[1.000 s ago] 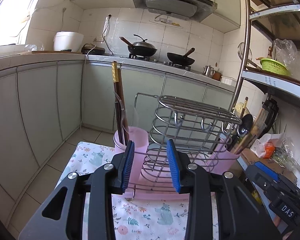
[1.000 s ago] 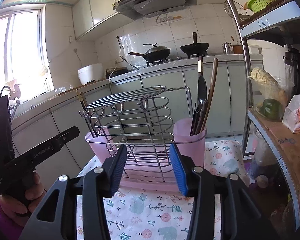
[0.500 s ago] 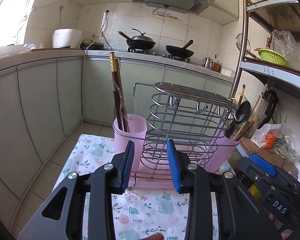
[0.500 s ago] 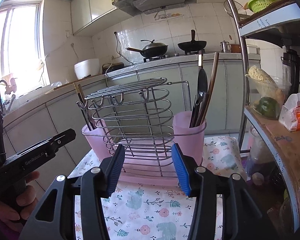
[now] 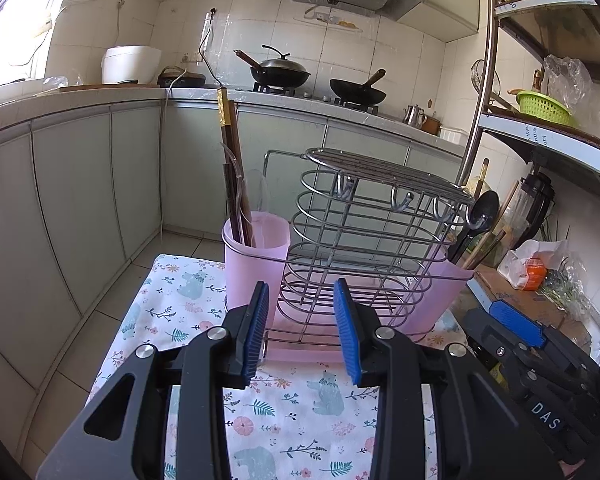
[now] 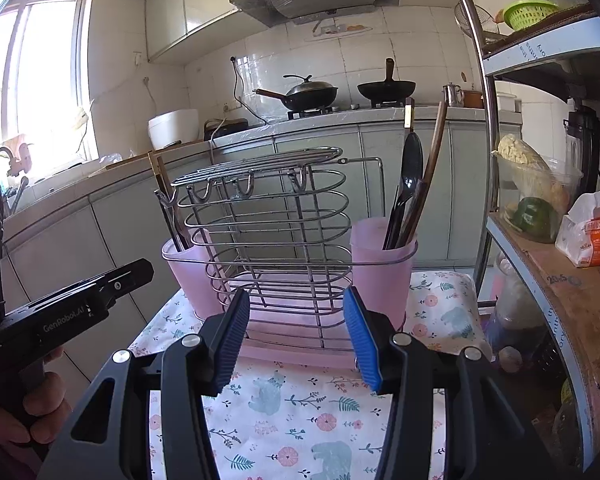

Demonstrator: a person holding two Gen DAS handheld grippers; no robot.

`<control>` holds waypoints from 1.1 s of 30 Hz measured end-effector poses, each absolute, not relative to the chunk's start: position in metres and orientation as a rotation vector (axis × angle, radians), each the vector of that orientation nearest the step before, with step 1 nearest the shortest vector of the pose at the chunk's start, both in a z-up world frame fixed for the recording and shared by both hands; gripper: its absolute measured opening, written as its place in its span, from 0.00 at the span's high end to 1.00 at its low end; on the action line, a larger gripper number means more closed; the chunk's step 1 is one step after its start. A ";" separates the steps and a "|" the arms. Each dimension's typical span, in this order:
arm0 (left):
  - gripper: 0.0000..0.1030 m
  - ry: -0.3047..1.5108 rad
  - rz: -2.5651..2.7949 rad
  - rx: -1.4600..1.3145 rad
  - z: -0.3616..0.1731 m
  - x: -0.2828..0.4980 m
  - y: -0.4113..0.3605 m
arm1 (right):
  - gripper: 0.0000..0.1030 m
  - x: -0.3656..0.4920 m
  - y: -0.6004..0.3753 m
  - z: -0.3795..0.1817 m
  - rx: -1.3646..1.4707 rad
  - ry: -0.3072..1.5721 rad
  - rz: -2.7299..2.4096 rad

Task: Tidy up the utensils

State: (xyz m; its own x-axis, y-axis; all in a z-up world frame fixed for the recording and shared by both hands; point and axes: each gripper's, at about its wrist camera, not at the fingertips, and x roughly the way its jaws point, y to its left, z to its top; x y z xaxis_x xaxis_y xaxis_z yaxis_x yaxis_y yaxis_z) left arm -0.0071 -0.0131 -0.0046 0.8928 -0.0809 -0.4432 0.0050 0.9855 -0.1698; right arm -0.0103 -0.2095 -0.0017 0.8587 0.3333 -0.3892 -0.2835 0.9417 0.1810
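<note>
A wire utensil rack [image 5: 364, 240] [image 6: 272, 232] stands on a pink tray on a floral cloth [image 5: 284, 408] [image 6: 300, 412], with a pink cup at each end. The left cup [image 5: 256, 256] [image 6: 188, 272] holds dark chopsticks [image 5: 230, 168] and clear utensils. The right cup [image 5: 440, 284] [image 6: 380, 268] holds a black spoon [image 6: 410, 176] [image 5: 480, 212] and wooden sticks. My left gripper [image 5: 300, 332] is open and empty, just in front of the rack. My right gripper [image 6: 296, 336] is open and empty, also just in front of the rack.
Kitchen counter with two woks [image 5: 284, 68] and a rice cooker [image 5: 130, 64] runs behind. A metal shelf unit [image 6: 540, 184] with food bags and a green basket [image 5: 544, 108] stands at the right. Tiled floor lies to the left of the cloth-covered stand.
Both grippers have pulled back a little from the rack and stayed open; the rack looks slightly farther and lower in both views.
</note>
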 end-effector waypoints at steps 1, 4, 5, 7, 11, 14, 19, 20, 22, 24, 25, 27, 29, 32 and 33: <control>0.67 0.466 -0.045 -0.166 -0.005 -0.007 -0.013 | 0.53 -0.010 -0.209 -0.002 0.117 0.430 0.324; 0.67 0.466 -0.046 -0.168 -0.005 -0.008 -0.012 | 0.53 -0.011 -0.209 -0.002 0.115 0.431 0.323; 0.67 0.466 -0.047 -0.169 -0.005 -0.008 -0.012 | 0.53 -0.011 -0.208 -0.002 0.114 0.432 0.323; 0.67 0.466 -0.047 -0.170 -0.006 -0.008 -0.012 | 0.53 -0.011 -0.208 -0.003 0.111 0.433 0.323; 0.67 0.466 -0.047 -0.171 -0.005 -0.008 -0.012 | 0.53 -0.011 -0.207 -0.003 0.109 0.435 0.325; 0.67 0.465 -0.048 -0.170 -0.006 -0.009 -0.011 | 0.53 -0.011 -0.207 -0.003 0.109 0.435 0.325; 0.67 0.465 -0.047 -0.170 -0.006 -0.009 -0.011 | 0.53 -0.011 -0.206 -0.003 0.108 0.436 0.326; 0.67 0.465 -0.047 -0.171 -0.006 -0.009 -0.011 | 0.53 -0.011 -0.206 -0.003 0.108 0.436 0.326; 0.67 0.466 -0.046 -0.174 -0.006 -0.009 -0.011 | 0.53 -0.011 -0.206 -0.003 0.108 0.436 0.326; 0.67 0.468 -0.045 -0.174 -0.006 -0.009 -0.011 | 0.53 -0.011 -0.206 -0.003 0.107 0.436 0.325; 0.67 0.468 -0.045 -0.175 -0.007 -0.009 -0.010 | 0.53 -0.011 -0.206 -0.004 0.106 0.437 0.326; 0.67 0.467 -0.046 -0.174 -0.007 -0.009 -0.010 | 0.53 -0.011 -0.205 -0.005 0.106 0.439 0.327; 0.67 0.469 -0.044 -0.173 -0.007 -0.009 -0.011 | 0.53 -0.010 -0.205 -0.005 0.106 0.441 0.327; 0.67 0.473 -0.044 -0.174 -0.008 -0.008 -0.011 | 0.53 -0.010 -0.204 -0.005 0.105 0.441 0.328; 0.67 0.473 -0.044 -0.175 -0.008 -0.008 -0.011 | 0.53 -0.011 -0.204 -0.005 0.105 0.441 0.327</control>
